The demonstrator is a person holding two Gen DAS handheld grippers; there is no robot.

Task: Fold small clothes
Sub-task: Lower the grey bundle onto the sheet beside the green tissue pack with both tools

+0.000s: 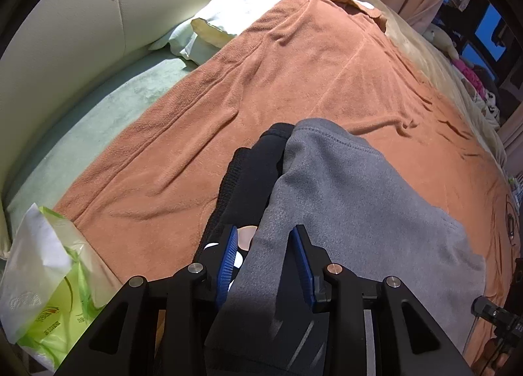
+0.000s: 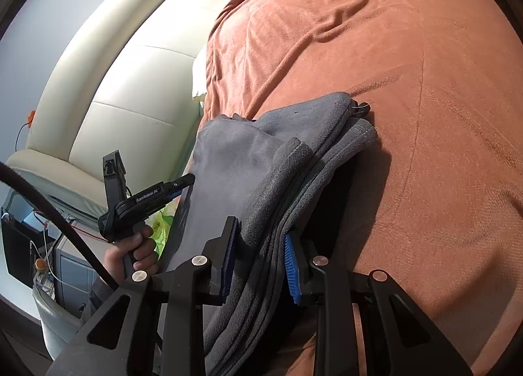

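Grey fleece garment (image 1: 343, 180) lies bunched on the orange blanket (image 1: 294, 65) covering the bed, with a black garment (image 1: 251, 173) tucked under its left edge in the left wrist view. Left tool (image 1: 264, 258) points down at it, blue pads either side of a grey fold; fabric fills the gap and the pads look pressed on it, so gripping the grey fleece garment. Something pale shows between the black and grey cloth near the left pad, cannot tell what.

Right tool (image 2: 260, 261) holds a thick stack of grey fleece layers edge-on between its blue pads, clamped on the folds. Garment (image 2: 261, 154) hangs over and past that tool, far corner resting on the blanket (image 2: 392, 49).

Right wrist view also shows the left tool (image 2: 176, 185) from the side, held by a hand (image 2: 135, 252) on its black handle, its tips at the grey cloth's edge.

Cream padded headboard (image 1: 81, 16), pale pillow (image 1: 215, 20), green tissue pack (image 1: 55, 294) at bed edge
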